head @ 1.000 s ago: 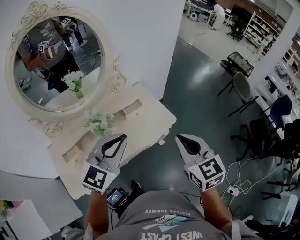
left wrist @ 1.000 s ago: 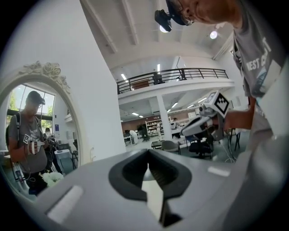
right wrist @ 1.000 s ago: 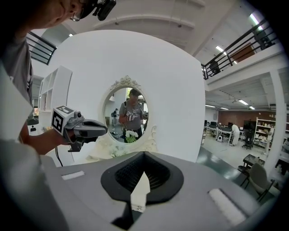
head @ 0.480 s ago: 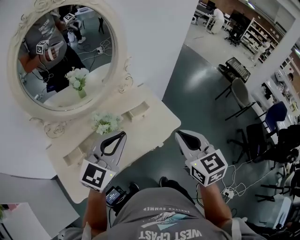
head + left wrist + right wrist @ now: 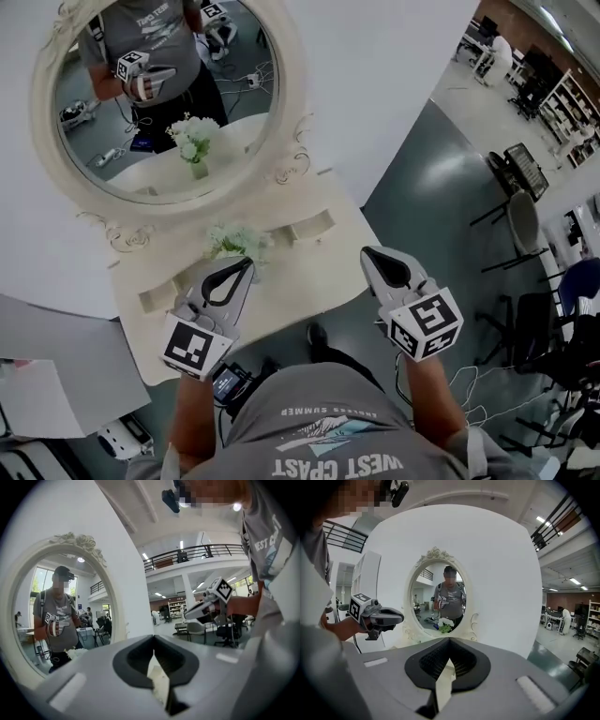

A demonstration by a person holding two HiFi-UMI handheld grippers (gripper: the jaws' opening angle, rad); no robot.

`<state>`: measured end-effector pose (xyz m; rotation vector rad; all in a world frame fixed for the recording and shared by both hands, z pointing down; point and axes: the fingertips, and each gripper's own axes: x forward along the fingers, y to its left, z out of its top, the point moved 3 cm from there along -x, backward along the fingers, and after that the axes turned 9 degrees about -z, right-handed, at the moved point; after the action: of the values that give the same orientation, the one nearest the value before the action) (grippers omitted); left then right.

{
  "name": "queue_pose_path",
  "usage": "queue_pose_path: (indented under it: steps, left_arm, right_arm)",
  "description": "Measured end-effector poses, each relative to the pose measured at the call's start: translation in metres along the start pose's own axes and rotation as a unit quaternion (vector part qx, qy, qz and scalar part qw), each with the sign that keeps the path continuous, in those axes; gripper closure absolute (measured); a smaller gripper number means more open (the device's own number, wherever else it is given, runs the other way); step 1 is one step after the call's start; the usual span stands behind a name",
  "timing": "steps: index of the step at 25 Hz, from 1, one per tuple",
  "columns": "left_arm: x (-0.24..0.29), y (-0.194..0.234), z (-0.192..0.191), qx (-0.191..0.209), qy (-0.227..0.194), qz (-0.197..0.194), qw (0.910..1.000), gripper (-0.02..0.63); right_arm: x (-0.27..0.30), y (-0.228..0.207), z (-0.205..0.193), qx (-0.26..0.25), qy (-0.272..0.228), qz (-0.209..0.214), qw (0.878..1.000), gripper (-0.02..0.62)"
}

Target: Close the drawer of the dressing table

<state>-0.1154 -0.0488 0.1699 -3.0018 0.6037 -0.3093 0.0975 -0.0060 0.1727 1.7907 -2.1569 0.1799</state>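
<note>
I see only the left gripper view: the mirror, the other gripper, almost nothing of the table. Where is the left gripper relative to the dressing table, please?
Observer: In the head view the left gripper hangs over the top of the dressing table, its tip beside the white flowers.
Operator: And the right one?
Observer: The right gripper shows its tip at the table's right front corner.
Operator: Does it hold something?
Observer: No. Its own view shows the jaws together, nothing between them.

The head view's top edge crops the mirror (image 5: pixel 159 103) of the dressing table (image 5: pixel 309 267).
</note>
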Motion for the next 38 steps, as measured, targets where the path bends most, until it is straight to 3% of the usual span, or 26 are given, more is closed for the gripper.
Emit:
queue_pose_path:
  steps: [4, 8, 16, 25, 38]
  left_arm:
    - [0.018, 0.012, -0.002, 0.003, 0.018, 0.034, 0.9993, 0.601]
    - [0.030, 0.022, -0.007, -0.021, 0.033, 0.071, 0.9967, 0.601]
    - [0.052, 0.033, -0.020, -0.039, 0.059, 0.104, 0.9921, 0.601]
    - [0.071, 0.029, -0.046, -0.069, 0.091, 0.111, 0.9873, 0.601]
    - [0.084, 0.007, -0.118, -0.129, 0.132, 0.098, 0.9779, 0.601]
  right_arm:
    - [0.034, -0.026, -0.003, -0.011, 0.004, 0.033, 0.999, 0.597]
    - [0.065, -0.041, -0.008, -0.021, 0.013, 0.070, 0.997, 0.597]
    - [0.111, -0.063, -0.022, -0.029, 0.025, 0.104, 0.994, 0.595]
    - [0.158, -0.073, -0.063, -0.031, 0.056, 0.127, 0.990, 0.595]
    - [0.209, -0.058, -0.157, -0.040, 0.117, 0.153, 0.980, 0.595]
